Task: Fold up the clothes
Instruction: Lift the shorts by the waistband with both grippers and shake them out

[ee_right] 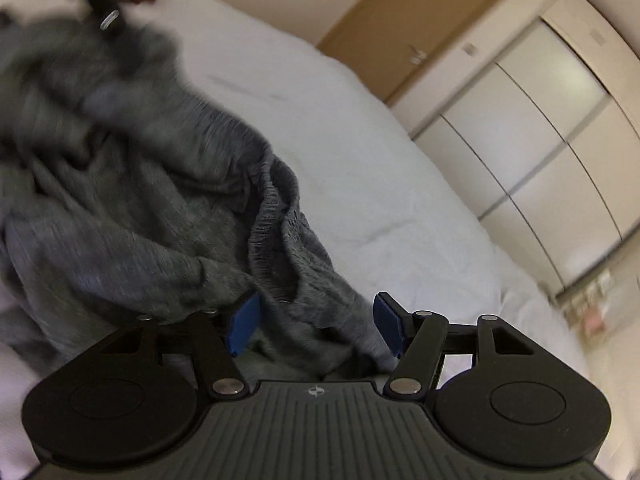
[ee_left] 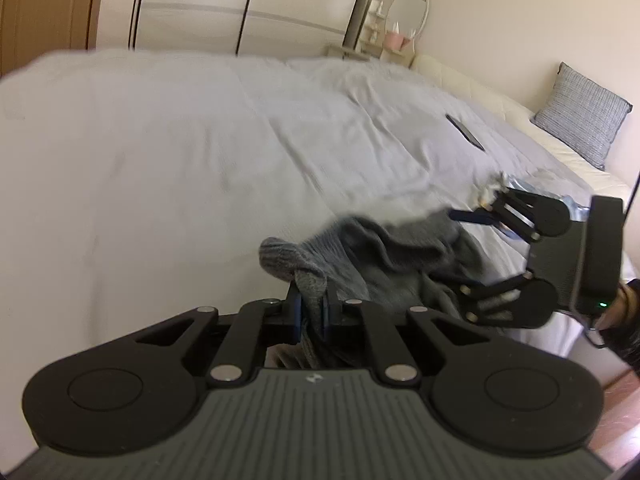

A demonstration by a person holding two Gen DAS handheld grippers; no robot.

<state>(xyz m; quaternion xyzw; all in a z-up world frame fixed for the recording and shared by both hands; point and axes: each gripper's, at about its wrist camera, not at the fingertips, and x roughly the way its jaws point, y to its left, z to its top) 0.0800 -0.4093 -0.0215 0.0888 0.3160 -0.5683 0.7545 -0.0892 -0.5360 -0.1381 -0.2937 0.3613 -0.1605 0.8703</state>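
1. The left gripper [ee_left: 311, 307] has its jaws pressed together on a fold of the grey knit garment [ee_left: 372, 256]; the cloth bunches up just above the blue pads [ee_left: 298, 312] and hangs down between the linkage arms below them.
2. The garment lies crumpled ahead of and to the right of the left jaws, resting on the near part of the bed [ee_left: 180, 152], which is covered by a pale sheet.
3. In the left wrist view the right gripper [ee_left: 472, 256] reaches in from the right edge with its jaws spread wide, one finger above the grey cloth and one against its lower side.
4. The right wrist view shows that same gripper [ee_right: 314, 326] with jaws spread; the ribbed edge of the garment [ee_right: 132, 184] runs down between the two blue pads [ee_right: 387, 320], touching or nearly touching them, but it is not pinched.
5. Beyond the right jaws and to their upper left, the bulk of the cloth is blurred, and part of the left gripper's dark linkage [ee_right: 105, 8] shows at the top corner.
6. Far ahead of the left jaws, a dark flat object [ee_left: 465, 133] lies on the sheet; further right a grey pillow [ee_left: 582, 114] leans on the wall.
7. A round mirror [ee_left: 408, 10] stands past the bed's far end, and pale wardrobe doors [ee_right: 532, 136] sit right of the right jaws.
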